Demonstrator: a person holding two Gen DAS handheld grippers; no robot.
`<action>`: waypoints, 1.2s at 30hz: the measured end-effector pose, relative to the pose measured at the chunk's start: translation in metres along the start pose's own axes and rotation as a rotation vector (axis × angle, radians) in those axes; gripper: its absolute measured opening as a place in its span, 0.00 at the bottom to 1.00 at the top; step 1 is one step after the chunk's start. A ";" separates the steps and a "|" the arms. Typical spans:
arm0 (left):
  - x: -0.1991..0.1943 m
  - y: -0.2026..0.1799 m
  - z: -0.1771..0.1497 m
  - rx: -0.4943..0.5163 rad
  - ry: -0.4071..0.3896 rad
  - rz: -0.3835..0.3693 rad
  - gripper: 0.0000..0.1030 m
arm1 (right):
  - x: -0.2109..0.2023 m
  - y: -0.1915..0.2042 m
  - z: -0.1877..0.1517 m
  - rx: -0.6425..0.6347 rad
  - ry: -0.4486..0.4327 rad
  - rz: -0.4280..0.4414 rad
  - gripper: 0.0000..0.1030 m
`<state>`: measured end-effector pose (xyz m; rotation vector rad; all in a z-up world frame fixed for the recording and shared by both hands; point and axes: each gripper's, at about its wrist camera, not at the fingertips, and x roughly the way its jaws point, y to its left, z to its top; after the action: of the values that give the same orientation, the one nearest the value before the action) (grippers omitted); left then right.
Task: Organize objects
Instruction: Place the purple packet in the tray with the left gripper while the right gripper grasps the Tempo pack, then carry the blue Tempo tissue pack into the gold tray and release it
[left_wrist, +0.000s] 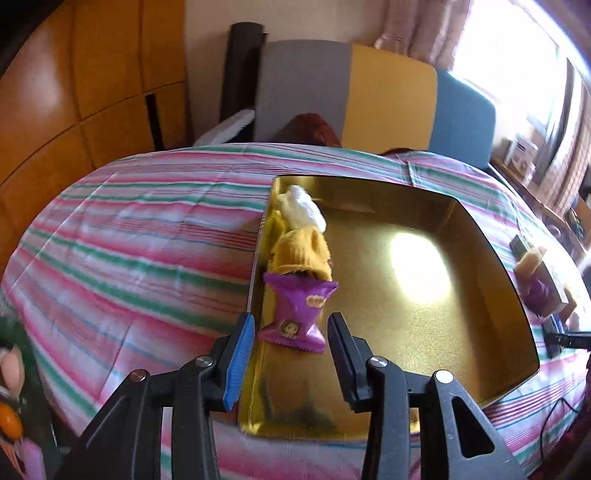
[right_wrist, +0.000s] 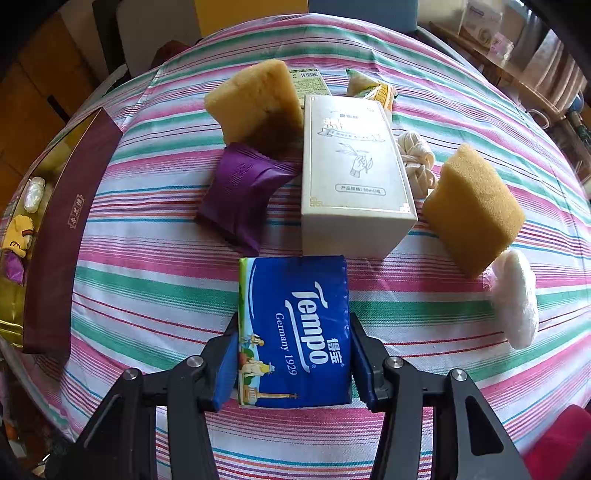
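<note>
Your right gripper (right_wrist: 293, 363) tilts steeply down, jaws clamped on the blue Tempo tissue pack (right_wrist: 293, 332) over the striped bench (right_wrist: 147, 288); your left gripper (left_wrist: 291, 354) angles down, jaws apart, the purple snack packet (left_wrist: 297, 310) lying free beyond them in the gold tray (left_wrist: 406, 295)

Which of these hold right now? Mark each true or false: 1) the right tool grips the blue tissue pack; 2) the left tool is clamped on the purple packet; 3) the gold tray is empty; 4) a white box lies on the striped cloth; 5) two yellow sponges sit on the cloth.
1) True: the right tool pinches the blue tissue pack.
2) False: the left tool is open; the purple packet lies free in the gold tray.
3) False: it holds the packet, a yellow item and a white item.
4) True: white box, striped cloth.
5) True.
</note>
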<state>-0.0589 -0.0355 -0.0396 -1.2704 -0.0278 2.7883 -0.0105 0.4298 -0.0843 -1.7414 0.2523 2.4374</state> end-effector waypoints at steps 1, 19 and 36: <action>-0.005 0.000 -0.002 -0.004 -0.008 0.009 0.40 | 0.000 0.001 -0.003 -0.001 -0.001 0.000 0.51; -0.033 0.005 -0.021 -0.038 -0.015 -0.021 0.40 | -0.068 0.135 0.004 -0.135 -0.164 0.212 0.51; -0.033 0.051 -0.030 -0.158 -0.001 0.027 0.40 | -0.005 0.334 0.023 -0.278 -0.004 0.346 0.51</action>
<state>-0.0180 -0.0893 -0.0368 -1.3119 -0.2368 2.8590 -0.0990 0.1082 -0.0531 -1.9437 0.2411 2.8375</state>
